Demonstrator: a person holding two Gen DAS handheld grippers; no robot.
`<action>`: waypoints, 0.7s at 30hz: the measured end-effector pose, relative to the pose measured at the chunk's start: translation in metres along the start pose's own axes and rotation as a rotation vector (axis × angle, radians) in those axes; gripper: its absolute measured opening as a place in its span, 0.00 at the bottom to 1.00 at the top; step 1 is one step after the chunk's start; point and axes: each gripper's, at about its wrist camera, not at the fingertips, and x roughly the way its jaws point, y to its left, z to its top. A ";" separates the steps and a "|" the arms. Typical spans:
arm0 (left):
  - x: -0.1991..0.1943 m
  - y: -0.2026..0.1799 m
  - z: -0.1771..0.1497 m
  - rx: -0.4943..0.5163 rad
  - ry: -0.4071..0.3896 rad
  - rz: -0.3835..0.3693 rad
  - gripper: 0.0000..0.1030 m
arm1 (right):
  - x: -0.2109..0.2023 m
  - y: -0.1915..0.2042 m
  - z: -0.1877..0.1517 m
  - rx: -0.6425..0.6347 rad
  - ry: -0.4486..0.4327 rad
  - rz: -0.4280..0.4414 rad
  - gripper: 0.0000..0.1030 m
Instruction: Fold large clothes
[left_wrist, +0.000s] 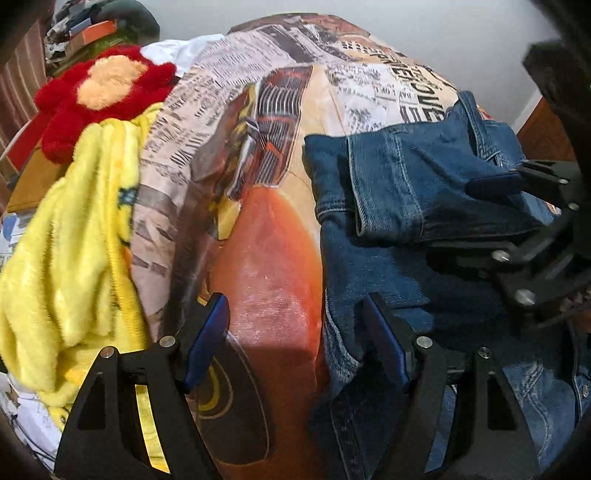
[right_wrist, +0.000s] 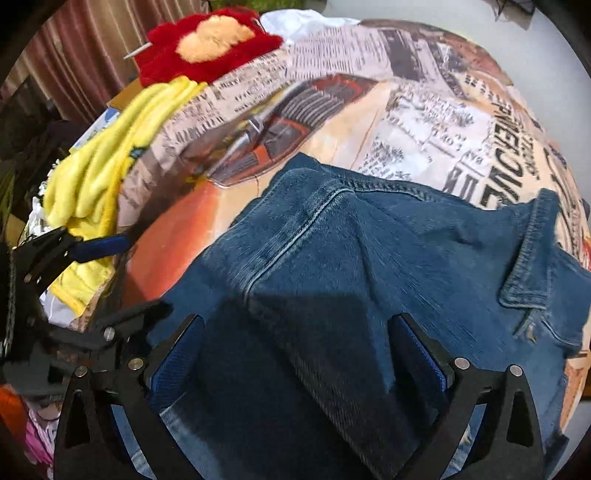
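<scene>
Denim jacket (right_wrist: 369, 266), centre frame, on printed bedspread (right_wrist: 369, 110). Left gripper (left_wrist: 295, 343), right gripper (right_wrist: 295, 354): spread wide, grasping nothing. Risk: folded sleeve (left_wrist: 399, 184) slipping undone if nudged.

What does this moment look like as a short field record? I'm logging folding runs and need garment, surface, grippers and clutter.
garment: blue denim jacket, lying partly folded, collar toward the right
surface: bedspread with newspaper and car print
left gripper: open, at the jacket's left edge, one finger over the bedspread
right gripper: open, over the denim
clutter: yellow fleece blanket and red plush toy at the left
</scene>
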 end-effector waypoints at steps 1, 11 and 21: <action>0.003 0.001 0.000 -0.004 0.005 -0.003 0.72 | 0.005 -0.001 0.002 0.001 0.005 -0.006 0.93; 0.008 0.003 -0.001 -0.021 0.019 0.003 0.72 | 0.016 -0.014 0.003 0.055 -0.031 0.024 0.37; -0.025 -0.016 0.005 0.020 -0.024 0.035 0.72 | -0.037 -0.045 -0.013 0.186 -0.099 0.132 0.14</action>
